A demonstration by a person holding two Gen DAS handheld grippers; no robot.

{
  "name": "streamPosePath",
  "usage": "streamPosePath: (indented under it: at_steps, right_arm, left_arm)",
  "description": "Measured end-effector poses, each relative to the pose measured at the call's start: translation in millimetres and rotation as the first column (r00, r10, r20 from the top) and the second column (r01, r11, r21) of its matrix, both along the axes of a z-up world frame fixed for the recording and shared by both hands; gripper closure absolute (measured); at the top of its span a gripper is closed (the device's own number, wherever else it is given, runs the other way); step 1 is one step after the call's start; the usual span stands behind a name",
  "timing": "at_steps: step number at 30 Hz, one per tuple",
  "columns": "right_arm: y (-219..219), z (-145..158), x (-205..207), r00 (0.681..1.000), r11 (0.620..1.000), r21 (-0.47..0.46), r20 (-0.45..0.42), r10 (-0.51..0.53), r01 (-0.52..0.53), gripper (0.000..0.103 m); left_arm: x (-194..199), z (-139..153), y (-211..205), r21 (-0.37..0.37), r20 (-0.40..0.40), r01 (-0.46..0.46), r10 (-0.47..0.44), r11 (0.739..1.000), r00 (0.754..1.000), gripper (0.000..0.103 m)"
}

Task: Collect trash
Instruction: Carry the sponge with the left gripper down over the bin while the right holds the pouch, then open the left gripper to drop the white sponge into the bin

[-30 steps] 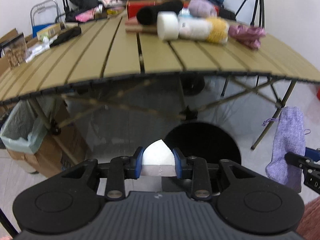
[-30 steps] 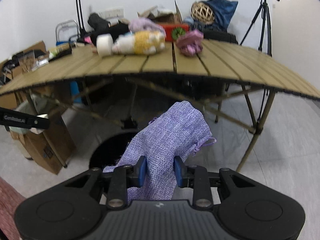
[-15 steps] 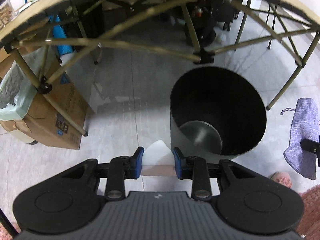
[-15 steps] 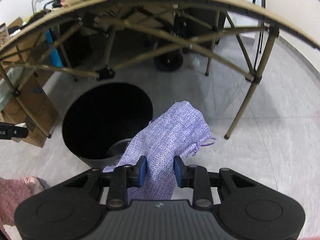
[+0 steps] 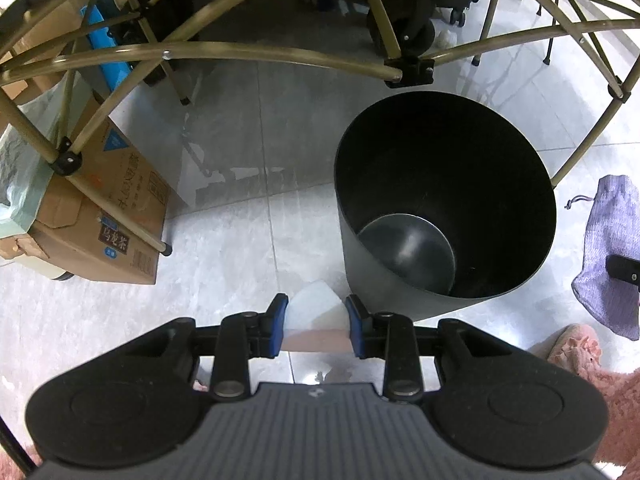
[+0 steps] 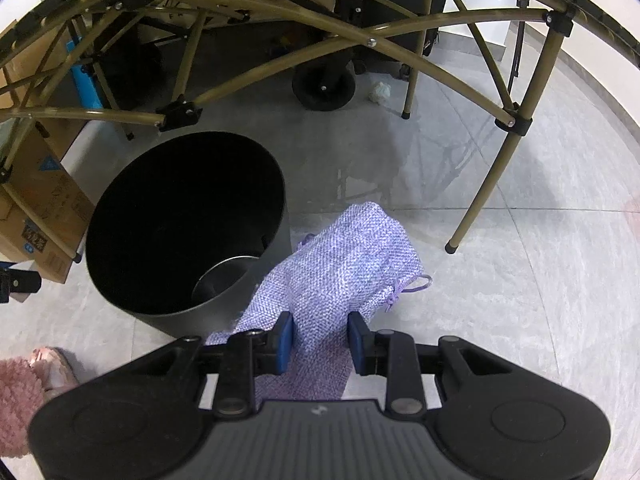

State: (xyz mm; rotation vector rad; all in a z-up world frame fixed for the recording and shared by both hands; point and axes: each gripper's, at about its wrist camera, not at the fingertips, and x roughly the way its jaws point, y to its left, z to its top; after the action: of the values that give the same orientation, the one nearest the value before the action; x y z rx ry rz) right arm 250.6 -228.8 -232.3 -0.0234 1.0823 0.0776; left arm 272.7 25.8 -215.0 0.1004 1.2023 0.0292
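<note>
A black round trash bin stands open on the tiled floor under the folding table; it also shows in the right wrist view. Nothing shows on its bottom. My left gripper is shut on a white foam piece, just left of the bin's near rim. My right gripper is shut on a purple woven pouch, just right of the bin. The pouch also shows at the right edge of the left wrist view.
Olive table legs and cross braces span overhead and behind the bin. A cardboard box with a pale green bag liner stands left. A pink fuzzy slipper is near the bin. A table foot stands right.
Both grippers have tilted down and come closer to the bin, still holding their items. The bin looms larger and the table top has left view.
</note>
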Motion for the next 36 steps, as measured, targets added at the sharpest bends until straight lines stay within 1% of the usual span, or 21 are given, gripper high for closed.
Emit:
streamPosePath:
  at_steps: [8, 14, 19, 22, 29, 36]
  right_arm:
    - [-5, 2, 5, 0.999, 1.0, -0.009, 0.015, -0.029, 0.029, 0.075]
    - [-15, 9, 11, 0.997, 0.998, -0.02, 0.046, -0.062, 0.063, 0.075]
    - [-21, 14, 15, 0.995, 0.997, -0.023, 0.064, -0.073, 0.075, 0.075]
    - [-24, 18, 16, 0.994, 0.996, -0.03, 0.08, -0.081, 0.083, 0.075]
    - [-36, 22, 18, 0.989, 0.993, -0.03, 0.101, -0.109, 0.112, 0.075]
    - [-37, 20, 18, 0.989, 0.993, -0.038, 0.097, -0.111, 0.115, 0.075]
  left_arm:
    - [15, 1, -27, 0.012, 0.0, 0.046, -0.046, 0.999, 0.999, 0.071]
    - [29, 0, -52, 0.015, -0.001, 0.067, -0.067, 0.998, 0.998, 0.071]
    - [42, 3, -76, -0.006, 0.009, 0.076, -0.076, 0.997, 0.997, 0.071]
    - [51, 3, -87, -0.014, 0.013, 0.071, -0.071, 0.997, 0.997, 0.071]
    - [67, -5, -105, -0.034, -0.006, 0.051, -0.051, 0.998, 0.999, 0.071]
    - [73, -5, -108, -0.056, -0.007, 0.008, -0.008, 0.998, 1.0, 0.07]
